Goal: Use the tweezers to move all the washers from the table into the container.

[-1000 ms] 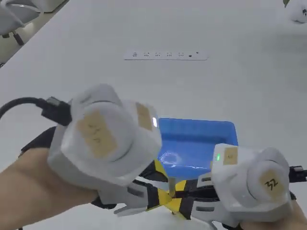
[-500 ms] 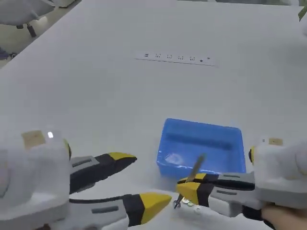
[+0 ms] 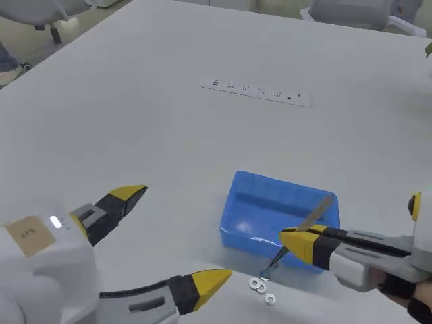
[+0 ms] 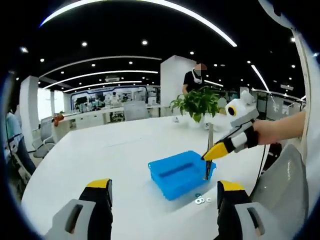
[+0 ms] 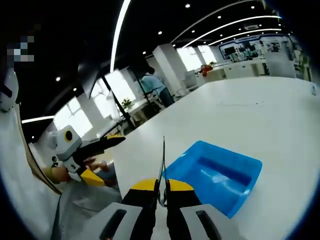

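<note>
A blue container (image 3: 280,212) sits on the white table. A small cluster of metal washers (image 3: 262,290) lies on the table just in front of it. My right gripper (image 3: 297,244) comes in from the right, shut on a pair of tweezers (image 3: 307,226). The tweezers slant down, and their tips sit right at the washers. In the right gripper view the tweezers (image 5: 163,160) stick up from the shut jaws, with the container (image 5: 215,175) beyond them. My left gripper (image 3: 172,236) stands open and holds nothing, left of the container (image 4: 182,172) and the washers (image 4: 200,201).
A flush socket strip (image 3: 255,92) lies in the table farther back. Office chairs (image 3: 40,13) stand past the table's far left edge. A potted plant (image 4: 197,102) stands at the table's far end, where a person (image 4: 195,80) also is.
The two grippers were close together low in the head view. The left one has drawn away to the left and stands open. The right one has brought the tweezers' tips down to the washers.
</note>
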Demonstrator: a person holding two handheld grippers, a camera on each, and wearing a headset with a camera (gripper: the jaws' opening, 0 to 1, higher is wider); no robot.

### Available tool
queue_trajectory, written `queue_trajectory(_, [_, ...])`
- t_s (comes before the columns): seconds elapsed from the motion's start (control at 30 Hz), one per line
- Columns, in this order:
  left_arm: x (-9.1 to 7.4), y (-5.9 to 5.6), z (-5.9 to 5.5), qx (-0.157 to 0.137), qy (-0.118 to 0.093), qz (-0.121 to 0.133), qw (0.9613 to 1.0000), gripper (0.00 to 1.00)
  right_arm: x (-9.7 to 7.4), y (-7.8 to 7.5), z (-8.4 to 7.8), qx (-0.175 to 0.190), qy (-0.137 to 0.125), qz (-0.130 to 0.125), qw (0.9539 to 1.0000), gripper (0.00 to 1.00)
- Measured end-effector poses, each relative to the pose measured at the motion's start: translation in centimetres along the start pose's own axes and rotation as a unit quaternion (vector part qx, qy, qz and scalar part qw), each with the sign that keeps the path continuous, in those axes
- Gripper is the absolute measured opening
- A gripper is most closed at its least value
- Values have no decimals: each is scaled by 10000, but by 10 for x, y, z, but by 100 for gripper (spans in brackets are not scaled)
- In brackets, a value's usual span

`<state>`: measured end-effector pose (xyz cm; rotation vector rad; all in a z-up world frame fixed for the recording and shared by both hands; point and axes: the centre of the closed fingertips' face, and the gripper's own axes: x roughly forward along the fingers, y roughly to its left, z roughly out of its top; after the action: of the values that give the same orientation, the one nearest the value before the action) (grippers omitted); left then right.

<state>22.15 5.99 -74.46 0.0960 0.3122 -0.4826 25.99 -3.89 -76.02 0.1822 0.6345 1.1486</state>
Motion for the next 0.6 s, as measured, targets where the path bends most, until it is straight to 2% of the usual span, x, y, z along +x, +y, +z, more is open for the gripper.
queue_trajectory(0.13, [4,-4,-10,292,220,-76,9993,88,-10,-15,14,-26,-203,-292,9994,3])
queue_trajectory(0.23, [6,-5,-15,339,318,-159,9988,90,-15,-30,17,-65,-238,-555,9982,3])
queue_trajectory(0.3, [7,-5,-24,360,528,-206,9977,90,-16,-44,16,-44,-228,-795,9966,3])
queue_trajectory(0.47, [8,-9,-28,497,646,-297,9962,88,-15,-72,13,41,-214,-1254,9919,3])
queue_trajectory(0.6, [8,-7,-33,430,763,-292,9957,87,-9,-89,10,-66,-101,-1421,9898,3])
